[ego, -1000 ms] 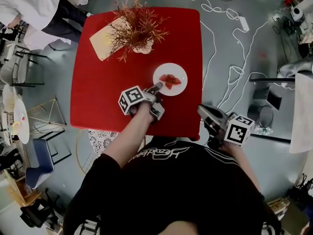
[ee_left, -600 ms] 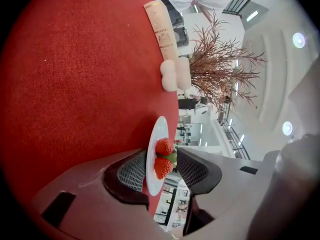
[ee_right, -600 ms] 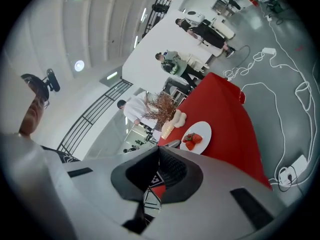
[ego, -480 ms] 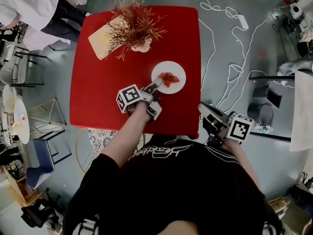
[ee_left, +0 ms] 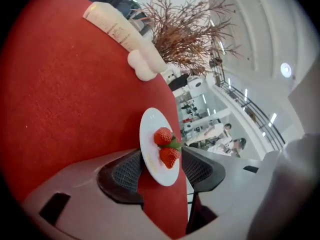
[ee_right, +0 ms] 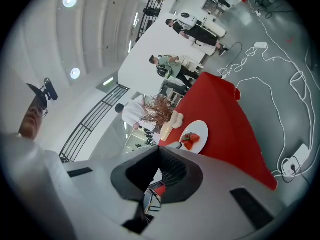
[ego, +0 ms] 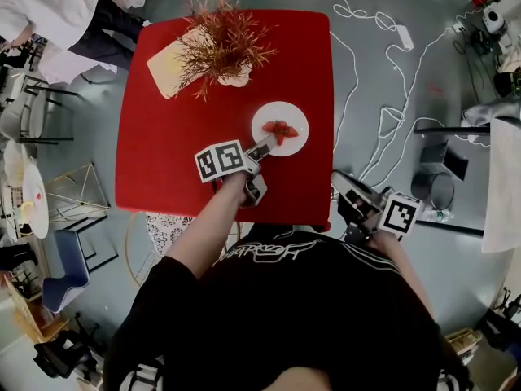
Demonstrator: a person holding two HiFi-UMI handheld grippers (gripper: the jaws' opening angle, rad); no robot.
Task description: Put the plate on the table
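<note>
In the head view, the plate (ego: 280, 128) lay flat on the red table (ego: 163, 137), right of the frame's centre, with strawberries (ego: 281, 130) on it. The left gripper (ego: 262, 146) reached to its lower-left rim. A second earlier the plate sat in much the same spot, so it had already been set down. The right gripper (ego: 346, 187) hung off the table's lower right corner, well apart from the plate.

In the left gripper view, the plate's near rim (ee_left: 161, 176) stood between the two pads at bottom centre. The jaws were opening: they had been clamped on that rim a second before, and now neither pad seemed to press it. That read as the release, leaving only the withdrawal.

In the right gripper view, the jaws were clenched together on nothing, and the plate (ee_right: 192, 138) showed beyond them at mid-frame on the table.
</note>
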